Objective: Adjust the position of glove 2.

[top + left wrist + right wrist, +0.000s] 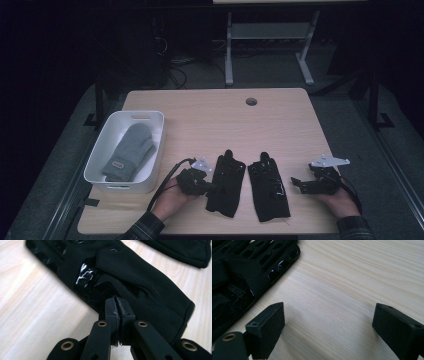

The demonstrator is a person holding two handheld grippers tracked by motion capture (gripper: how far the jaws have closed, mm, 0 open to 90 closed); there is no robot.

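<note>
Left gripper [209, 188] sits low at the near edge of the wooden table [215, 115], its jaws pinched almost fully together on the edge of the left black glove [226, 184]; from the left gripper view the pads meet on a fold of the dark fabric [140, 287], so the glove is in its grip while lying flat on the tabletop. Just beside it, to the right, lies the second black glove [269, 187], also flat, cuff toward the person, the two close together but apart. Off to the right, the right gripper [299, 184] rests in the person's hand near the table's edge, its jaws spread wide with bare wood between them; its own view has the second glove's shiny ribbed back [249, 272] off beside one jaw, not touched. At the far left a white plastic bin [102, 155] holds a grey knitted mitten [129, 152].
</note>
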